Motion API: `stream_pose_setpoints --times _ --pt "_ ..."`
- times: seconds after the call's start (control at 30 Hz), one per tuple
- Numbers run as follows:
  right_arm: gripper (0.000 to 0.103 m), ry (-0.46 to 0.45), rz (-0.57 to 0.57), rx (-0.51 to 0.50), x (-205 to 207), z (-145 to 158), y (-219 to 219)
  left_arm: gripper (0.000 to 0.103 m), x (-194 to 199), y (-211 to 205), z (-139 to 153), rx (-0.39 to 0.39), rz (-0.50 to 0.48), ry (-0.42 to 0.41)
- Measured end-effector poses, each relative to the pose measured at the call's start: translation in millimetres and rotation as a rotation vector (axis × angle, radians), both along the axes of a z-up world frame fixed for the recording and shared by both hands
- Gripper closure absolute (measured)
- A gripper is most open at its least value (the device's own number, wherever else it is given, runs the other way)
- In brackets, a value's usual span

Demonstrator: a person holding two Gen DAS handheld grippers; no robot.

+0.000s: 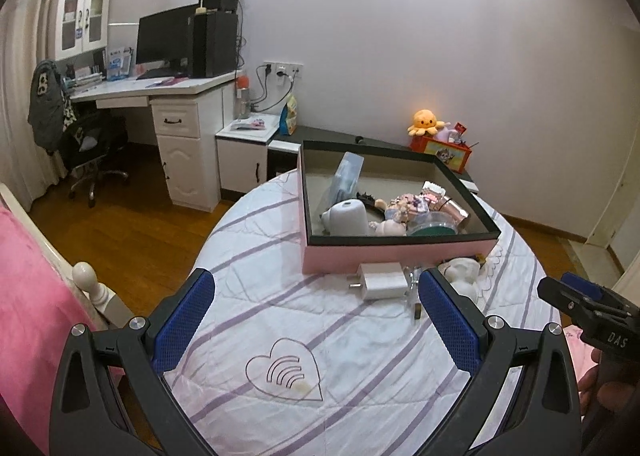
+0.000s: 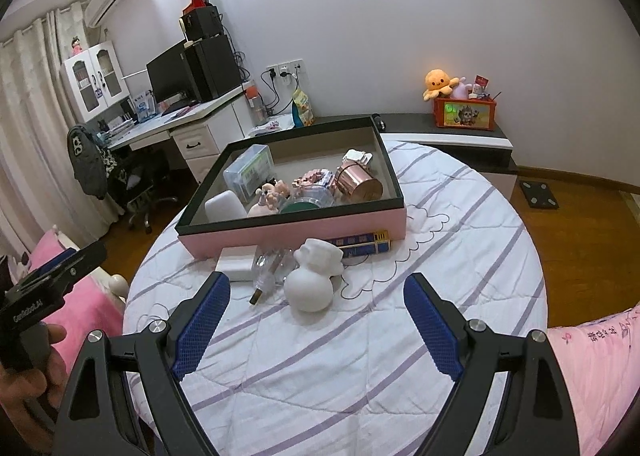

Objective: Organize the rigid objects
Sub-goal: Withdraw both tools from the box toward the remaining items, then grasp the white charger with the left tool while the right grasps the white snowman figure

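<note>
Black tongs point(image 1: 316, 320), blue textured pads point(image 1: 184, 322).

At lower centre our right gripper point(image 2: 316, 320) gapes wide and empty; above it we see a white figurine point(image 2: 314, 276) before the pink box point(image 2: 304, 232).

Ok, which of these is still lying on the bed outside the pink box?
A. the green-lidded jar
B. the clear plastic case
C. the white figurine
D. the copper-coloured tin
C: the white figurine lies on the striped bedspread in front of the pink box, beside the white charger; the other three are inside the box.
</note>
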State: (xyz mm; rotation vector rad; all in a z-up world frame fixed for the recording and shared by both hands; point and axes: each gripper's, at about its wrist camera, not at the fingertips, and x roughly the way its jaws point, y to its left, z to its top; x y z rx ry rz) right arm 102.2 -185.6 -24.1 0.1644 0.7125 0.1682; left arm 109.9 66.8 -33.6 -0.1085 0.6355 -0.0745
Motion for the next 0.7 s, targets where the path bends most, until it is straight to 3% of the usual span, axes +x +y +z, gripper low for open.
stream_pose_setpoints --times 0.3,0.7 --pt "0.013 0.011 0.009 -0.007 0 -3 4 0.000 -2 -4 -5 0.004 -0.013 0.011" --pt "0.013 0.086 0.034 -0.009 27 -30 9 0.000 21 -24 -29 0.022 -0.047 0.085"
